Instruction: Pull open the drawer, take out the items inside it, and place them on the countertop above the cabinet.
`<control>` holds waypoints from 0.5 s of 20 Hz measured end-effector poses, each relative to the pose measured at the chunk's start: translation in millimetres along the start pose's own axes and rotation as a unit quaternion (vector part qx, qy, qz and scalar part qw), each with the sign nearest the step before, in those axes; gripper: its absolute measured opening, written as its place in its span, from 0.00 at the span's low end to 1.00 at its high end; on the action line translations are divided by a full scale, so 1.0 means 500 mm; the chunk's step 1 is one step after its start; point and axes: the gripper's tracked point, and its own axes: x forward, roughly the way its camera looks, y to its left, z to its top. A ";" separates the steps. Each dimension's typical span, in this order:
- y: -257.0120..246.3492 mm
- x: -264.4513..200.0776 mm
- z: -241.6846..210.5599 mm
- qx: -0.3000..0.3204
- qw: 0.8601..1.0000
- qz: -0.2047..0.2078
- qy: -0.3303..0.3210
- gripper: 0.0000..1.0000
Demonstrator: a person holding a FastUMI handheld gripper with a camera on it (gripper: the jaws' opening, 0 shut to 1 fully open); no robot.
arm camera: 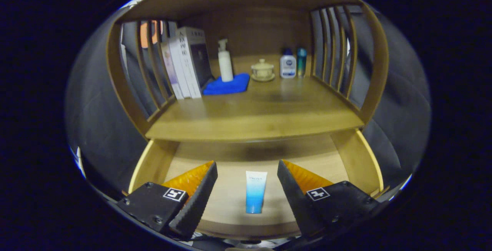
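Drawer (348, 155) stands pulled out beneath the countertop (253, 116). One tube (255, 191) lies flat on the drawer floor, cap end toward the camera, in the gap between the two fingers and touching neither. Gripper (247, 170) spread wide, holding nothing, poised above the drawer. On the countertop, toward the back: books (186, 64) leaning at the left rail, pump bottle (225, 60) on a blue cloth (227, 83), lidded cup (262, 69) on a saucer, two small bottles (293, 63) near the right rail
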 end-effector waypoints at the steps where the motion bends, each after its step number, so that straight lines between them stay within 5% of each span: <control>1: -0.003 0.021 -0.017 -0.006 1.000 -0.006 0.023 0.99; 10: 0.005 0.086 -0.141 0.022 0.978 -0.005 0.208 0.97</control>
